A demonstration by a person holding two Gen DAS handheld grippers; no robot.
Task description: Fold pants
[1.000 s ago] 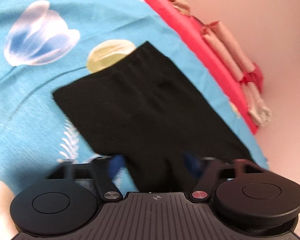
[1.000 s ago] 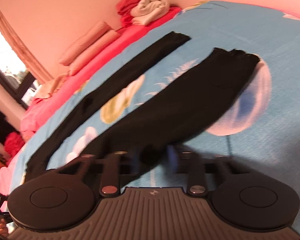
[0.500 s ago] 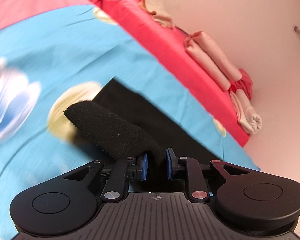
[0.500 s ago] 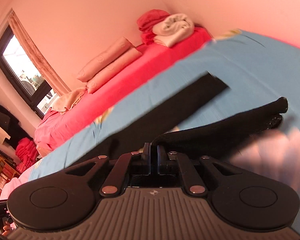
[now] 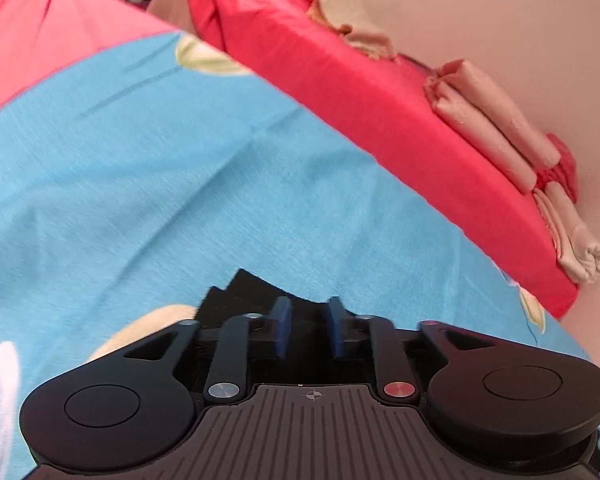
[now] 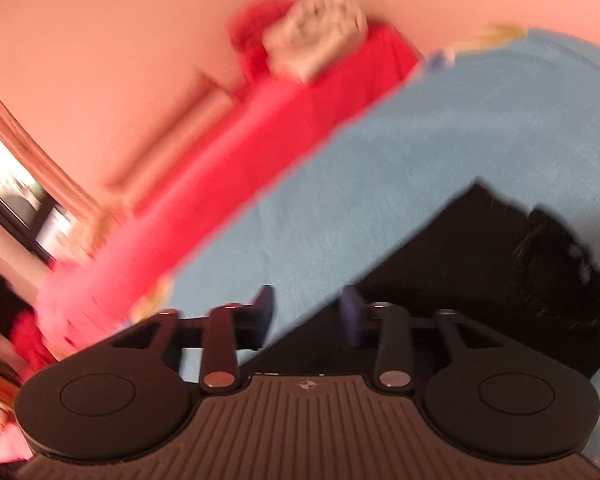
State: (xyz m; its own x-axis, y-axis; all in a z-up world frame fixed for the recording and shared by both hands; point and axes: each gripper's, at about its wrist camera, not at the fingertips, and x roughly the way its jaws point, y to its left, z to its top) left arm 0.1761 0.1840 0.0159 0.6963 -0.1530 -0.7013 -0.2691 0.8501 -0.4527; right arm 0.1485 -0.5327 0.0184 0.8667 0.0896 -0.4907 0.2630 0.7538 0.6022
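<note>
Black pants [image 6: 480, 264] now released onto blue floral sheet [image 5: 180, 184], both hand-held grippers [image 5: 308, 330] [image 6: 306, 316] parted, red bedding [image 5: 380, 92] beyond

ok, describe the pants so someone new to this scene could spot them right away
Start from the big light-blue floral bedsheet that borders the red bedding. The pants lie flat on that sheet, just ahead of the open right gripper. They are the only black cloth there; the folded items on the red bedding are pale pink, beige or red.
</note>
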